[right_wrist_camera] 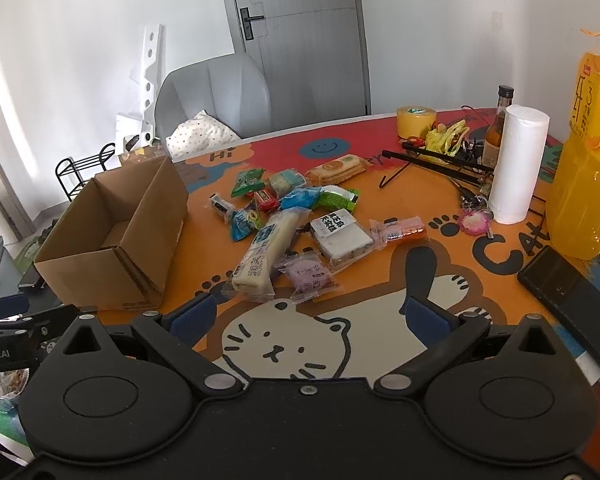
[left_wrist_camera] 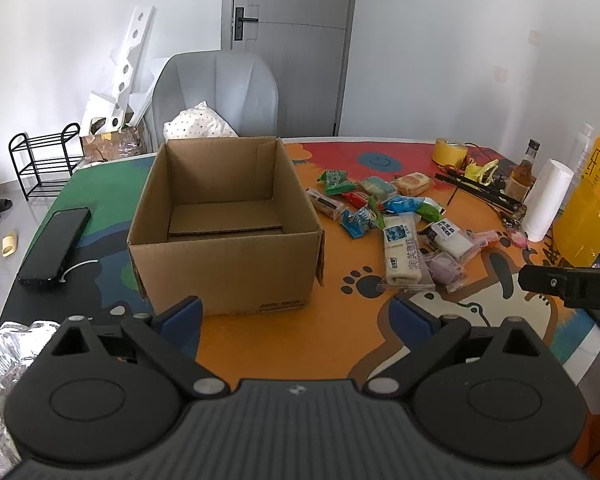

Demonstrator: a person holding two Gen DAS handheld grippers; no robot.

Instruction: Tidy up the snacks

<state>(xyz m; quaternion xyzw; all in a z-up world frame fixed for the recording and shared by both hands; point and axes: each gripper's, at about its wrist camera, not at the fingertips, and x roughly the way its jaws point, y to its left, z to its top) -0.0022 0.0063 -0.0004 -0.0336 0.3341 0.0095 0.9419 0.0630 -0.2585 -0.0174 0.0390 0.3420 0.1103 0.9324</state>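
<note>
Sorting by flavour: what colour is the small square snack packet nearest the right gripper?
Pale purple, clearest in the right wrist view.

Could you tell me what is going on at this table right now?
A person holds two grippers above a cartoon-print table, apparently about to sort snacks. The left gripper and right gripper are both open and empty. The cardboard box holds no snacks yet; the pile of snack packets lies loose beside it, untouched.
</note>
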